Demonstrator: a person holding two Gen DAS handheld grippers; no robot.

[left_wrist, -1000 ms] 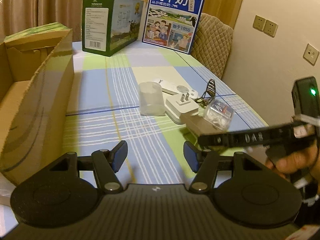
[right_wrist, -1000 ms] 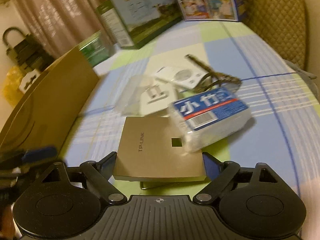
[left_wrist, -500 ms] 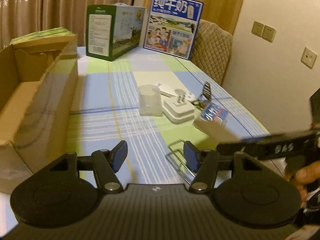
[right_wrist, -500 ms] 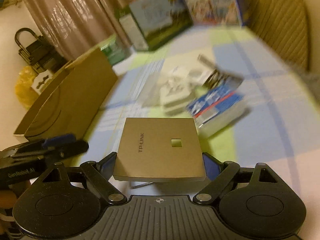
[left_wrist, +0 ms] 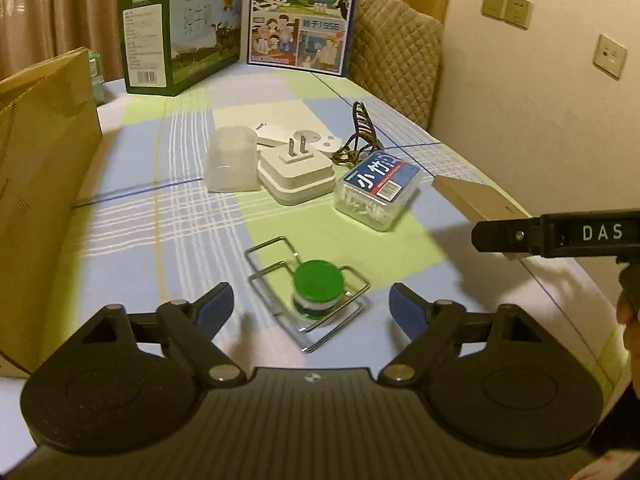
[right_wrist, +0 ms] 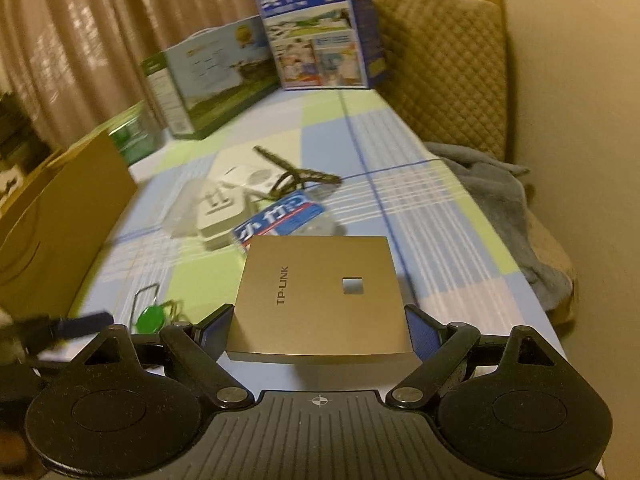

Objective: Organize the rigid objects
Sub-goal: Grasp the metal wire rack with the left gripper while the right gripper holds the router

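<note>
Right gripper [right_wrist: 318,326] clamps a flat square matte-gold TP-LINK panel [right_wrist: 320,300] by its side edges, held level. Left gripper [left_wrist: 311,306], just opened wide, empty; a green-capped round bottle [left_wrist: 318,290] on a bent wire rack [left_wrist: 306,294] stands between its blue pads.

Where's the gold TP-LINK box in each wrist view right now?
Left wrist: gold TP-LINK box at the right edge, partly hidden behind the right tool's arm.
Right wrist: bottom centre, clamped between the right tool pads.
Shared landmark: blue-labelled clear box, just beyond it in the right wrist view.
</note>
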